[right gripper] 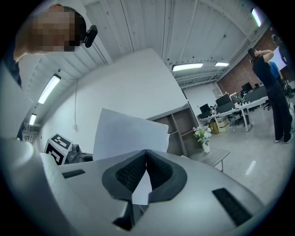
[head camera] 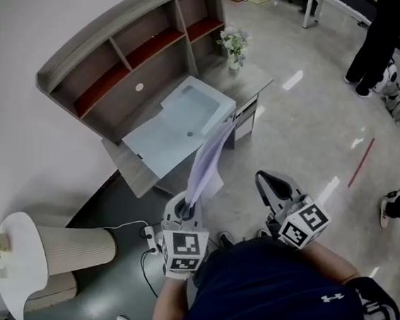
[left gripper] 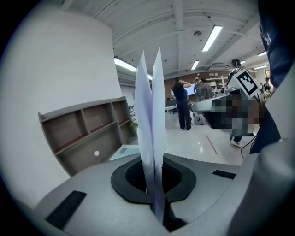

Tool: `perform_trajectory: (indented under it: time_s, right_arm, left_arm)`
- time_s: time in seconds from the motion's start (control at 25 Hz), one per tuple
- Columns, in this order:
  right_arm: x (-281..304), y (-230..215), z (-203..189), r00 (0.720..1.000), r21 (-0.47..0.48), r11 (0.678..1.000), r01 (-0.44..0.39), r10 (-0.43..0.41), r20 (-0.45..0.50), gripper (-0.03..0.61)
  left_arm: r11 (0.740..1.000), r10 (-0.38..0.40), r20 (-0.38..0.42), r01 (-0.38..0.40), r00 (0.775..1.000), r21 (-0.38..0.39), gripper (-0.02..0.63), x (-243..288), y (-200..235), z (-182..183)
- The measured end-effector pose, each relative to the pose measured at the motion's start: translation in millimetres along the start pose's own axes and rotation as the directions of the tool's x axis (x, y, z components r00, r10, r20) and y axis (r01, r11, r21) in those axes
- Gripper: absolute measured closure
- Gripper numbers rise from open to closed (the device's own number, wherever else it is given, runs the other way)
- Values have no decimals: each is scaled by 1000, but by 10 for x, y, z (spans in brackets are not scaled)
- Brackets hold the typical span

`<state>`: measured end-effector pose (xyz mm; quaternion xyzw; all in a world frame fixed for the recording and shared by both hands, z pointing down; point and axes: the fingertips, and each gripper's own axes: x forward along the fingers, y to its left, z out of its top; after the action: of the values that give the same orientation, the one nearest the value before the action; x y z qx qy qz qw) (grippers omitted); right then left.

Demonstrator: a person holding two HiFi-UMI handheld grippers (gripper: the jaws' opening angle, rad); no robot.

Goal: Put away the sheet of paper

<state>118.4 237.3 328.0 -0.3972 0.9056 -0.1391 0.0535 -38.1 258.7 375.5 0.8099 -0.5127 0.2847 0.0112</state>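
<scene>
A white sheet of paper (head camera: 211, 163) stands upright and slightly folded in my left gripper (head camera: 185, 205), which is shut on its lower edge. In the left gripper view the sheet (left gripper: 152, 120) rises straight up from between the closed jaws of the left gripper (left gripper: 154, 186). My right gripper (head camera: 266, 181) is beside it to the right, shut with nothing in it. In the right gripper view the right gripper (right gripper: 146, 153) has its tips touching, and the paper (right gripper: 124, 133) shows behind it. Both grippers are held above the floor, short of the desk (head camera: 134, 171).
The desk carries a pale blue mat (head camera: 175, 126) and an open shelf unit (head camera: 132, 56), with a flower vase (head camera: 234, 45) at its far end. A round white side table (head camera: 22, 259) stands at the left. A person (head camera: 379, 37) stands at the upper right.
</scene>
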Motion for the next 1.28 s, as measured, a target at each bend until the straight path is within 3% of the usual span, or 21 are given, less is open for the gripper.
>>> perform_trajectory:
  time_s: [0.12,0.64,1.28]
  right_arm:
    - [91,60,-36,999,-4,999,34,-34,-2,566]
    - [286,233,-184,992,-25,993,115,-116,-41,565]
    - [965,-335,-150,998,30,999,32,-31,-51,565]
  left_arm:
    - [1000,8,0,-8,1000,26,598,-24,169,-111]
    - [999,-41,14,42,999,-6,598,-11,527,-407]
    - [1000,16,-57,-15,998,25,598,663,841,-231]
